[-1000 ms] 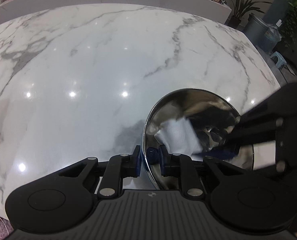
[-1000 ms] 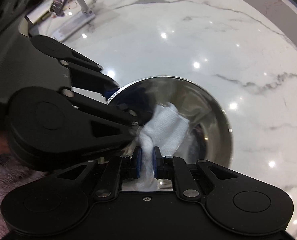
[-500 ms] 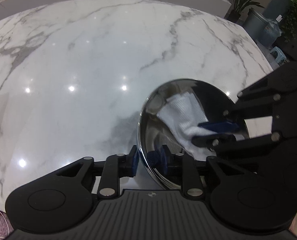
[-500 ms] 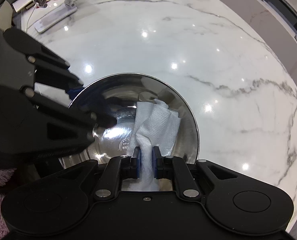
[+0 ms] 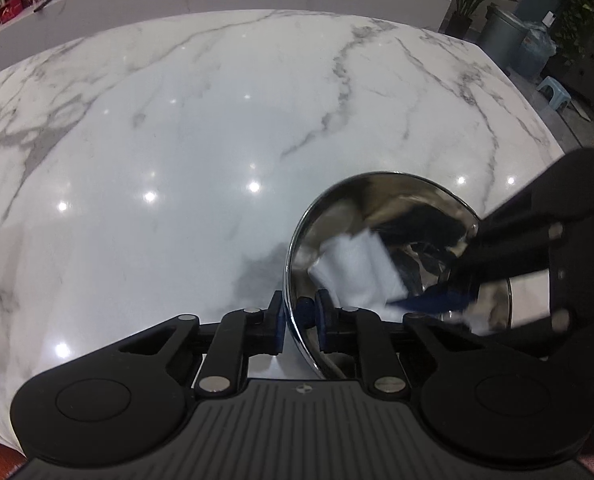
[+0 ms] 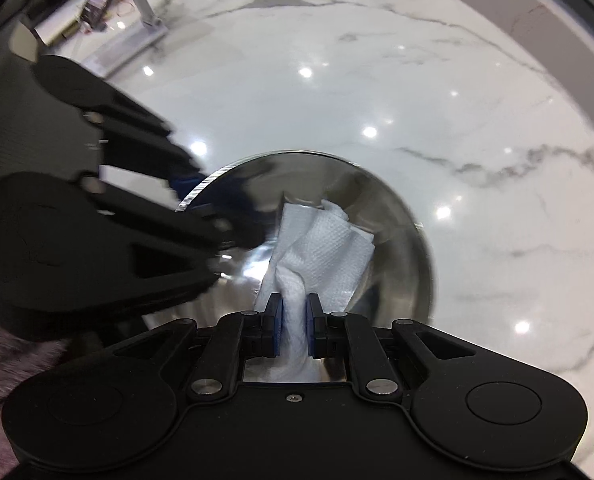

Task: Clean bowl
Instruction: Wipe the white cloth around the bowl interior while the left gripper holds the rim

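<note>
The bowl point(image 5: 377, 248), at lower right of the left view on the bench point(image 5: 217, 140), is being clamped at its rim by the closing left tongs point(image 5: 299, 316) while a tissue point(image 6: 321, 256), pinched tight in the right tongs point(image 6: 295, 316), is being wiped inside; next, likely, unwiped wall is to be reached.

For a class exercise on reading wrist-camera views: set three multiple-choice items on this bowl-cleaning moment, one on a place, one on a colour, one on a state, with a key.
1. Where is the paper towel?
A. inside the metal bowl
B. flat on the marble table
C. on the floor

2. What colour are the pads of the right gripper?
A. red
B. blue
C. yellow

3. What does the left gripper have between its fingers?
A. the towel
B. nothing
C. the bowl's rim

Key: A, the towel lies against the bowl's inner wall; B, blue pads pinch the towel; C, the rim runs between its closing jaws.
</note>
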The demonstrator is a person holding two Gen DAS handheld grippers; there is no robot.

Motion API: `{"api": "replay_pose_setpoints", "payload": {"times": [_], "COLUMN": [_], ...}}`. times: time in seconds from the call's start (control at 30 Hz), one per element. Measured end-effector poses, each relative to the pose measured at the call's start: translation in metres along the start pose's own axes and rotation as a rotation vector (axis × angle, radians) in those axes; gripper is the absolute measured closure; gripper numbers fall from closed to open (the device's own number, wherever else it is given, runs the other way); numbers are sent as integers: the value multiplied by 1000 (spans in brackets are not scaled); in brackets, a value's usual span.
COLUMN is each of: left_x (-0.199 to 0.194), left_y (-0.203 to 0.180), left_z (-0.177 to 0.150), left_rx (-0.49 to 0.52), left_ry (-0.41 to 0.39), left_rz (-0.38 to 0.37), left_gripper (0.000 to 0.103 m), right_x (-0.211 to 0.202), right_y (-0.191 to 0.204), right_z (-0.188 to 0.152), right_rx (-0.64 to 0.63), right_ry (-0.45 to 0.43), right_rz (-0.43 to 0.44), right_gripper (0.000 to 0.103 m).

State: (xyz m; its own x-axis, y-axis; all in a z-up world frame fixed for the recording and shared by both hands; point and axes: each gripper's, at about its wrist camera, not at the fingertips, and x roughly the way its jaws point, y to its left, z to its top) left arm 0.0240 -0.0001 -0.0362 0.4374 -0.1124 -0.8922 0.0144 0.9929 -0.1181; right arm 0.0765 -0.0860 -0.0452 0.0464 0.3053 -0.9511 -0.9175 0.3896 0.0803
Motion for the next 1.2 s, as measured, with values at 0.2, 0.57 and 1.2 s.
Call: {"api": "replay_pose_setpoints", "payload": {"times": [0.2, 0.57, 1.2], "left_x": [0, 3, 1], "left_y": [0, 2, -2], "left_z": [-1, -3, 9], "left_rx": [14, -54, 39], "left_ry": [-2, 47, 29], "left_rz": [-2, -37, 24], "left_gripper": [90, 83, 90], "right_x": [1, 0, -2], "right_y": [1, -4, -4], "right_z": [2, 1, 1], "right_rx": [-33, -58, 11], "right_ry": [31, 39, 15], "right_rz": [-7, -126, -12], "right_gripper": [93, 94, 94]}}
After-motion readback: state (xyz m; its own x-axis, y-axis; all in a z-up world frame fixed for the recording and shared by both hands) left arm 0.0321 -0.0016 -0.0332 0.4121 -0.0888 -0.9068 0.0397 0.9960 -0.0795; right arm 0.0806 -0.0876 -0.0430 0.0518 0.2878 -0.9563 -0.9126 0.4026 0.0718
